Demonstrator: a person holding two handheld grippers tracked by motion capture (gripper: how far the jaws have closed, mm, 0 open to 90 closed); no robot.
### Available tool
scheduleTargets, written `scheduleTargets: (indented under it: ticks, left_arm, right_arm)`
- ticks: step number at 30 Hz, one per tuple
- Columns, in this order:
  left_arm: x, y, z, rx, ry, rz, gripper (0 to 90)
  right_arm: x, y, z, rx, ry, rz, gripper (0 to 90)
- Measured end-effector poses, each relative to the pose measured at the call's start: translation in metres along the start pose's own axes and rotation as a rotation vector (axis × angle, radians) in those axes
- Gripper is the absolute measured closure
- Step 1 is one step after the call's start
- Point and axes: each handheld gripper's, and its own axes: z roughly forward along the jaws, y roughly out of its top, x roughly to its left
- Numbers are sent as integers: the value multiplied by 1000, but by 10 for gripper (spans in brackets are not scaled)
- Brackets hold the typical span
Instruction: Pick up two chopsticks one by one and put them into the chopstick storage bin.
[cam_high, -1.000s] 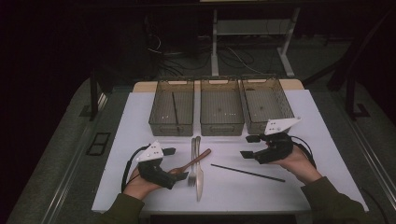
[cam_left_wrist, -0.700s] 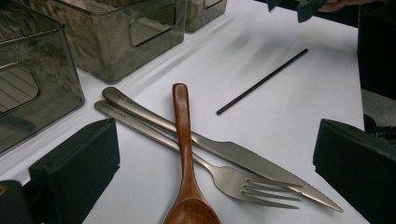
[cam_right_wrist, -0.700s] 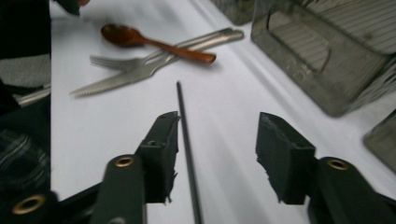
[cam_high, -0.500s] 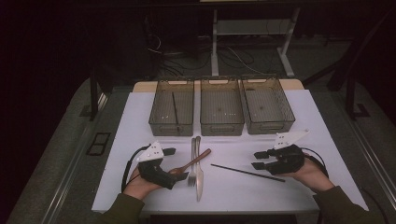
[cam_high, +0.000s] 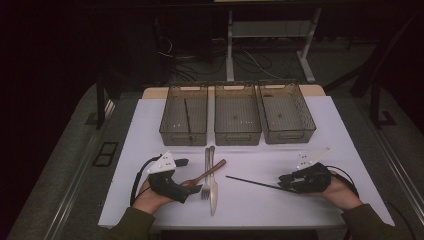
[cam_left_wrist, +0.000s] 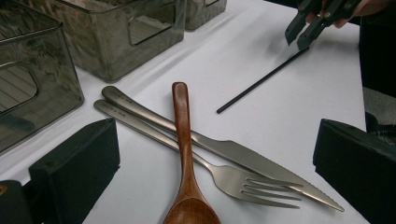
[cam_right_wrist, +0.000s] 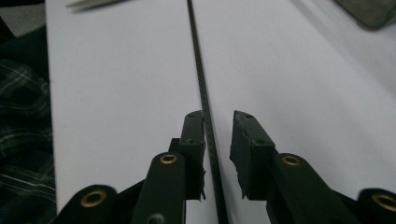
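A black chopstick (cam_high: 250, 182) lies on the white table (cam_high: 145, 130), right of a steel fork (cam_high: 205, 159), a steel knife (cam_high: 213, 192) and a wooden spoon (cam_high: 212, 170) laid across them. My right gripper (cam_high: 283, 182) is low at the chopstick's right end. In the right gripper view its jaws (cam_right_wrist: 218, 116) have just been closing. The chopstick (cam_right_wrist: 198, 56) runs between them against the left pad, with a gap to the right pad. My left gripper (cam_high: 187, 176) rests open on either side of the spoon's bowl (cam_left_wrist: 187, 210), with the fork (cam_left_wrist: 233, 179) and knife (cam_left_wrist: 243, 158) ahead.
Three clear bins stand in a row at the back: the left bin (cam_high: 182, 134) holds a dark stick (cam_high: 186, 114), with the middle bin (cam_high: 237, 135) and right bin (cam_high: 290, 134) beside it. The table's front edge is close under both hands.
My right gripper has dropped toward the table and moved to the chopstick's right end, its jaws narrowing around it. The left gripper and the cutlery have stayed put.
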Motion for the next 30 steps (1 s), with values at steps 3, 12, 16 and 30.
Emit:
scheduleTargets:
  ticks: [3, 12, 16, 30]
  left_arm:
    - [0, 0, 0, 1, -1, 1, 0]
    - [0, 0, 1, 2, -3, 3, 0]
    - [0, 0, 1, 3, -4, 3, 0]
    - [0, 0, 1, 4, -3, 4, 0]
  right_arm:
    - [-2, -3, 4, 20, 11, 0, 762]
    - [-4, -6, 11, 58, 19, -19, 798]
    - [-5, -6, 14, 82, 15, -62, 809]
    - [0, -5, 16, 97, -8, -107, 836]
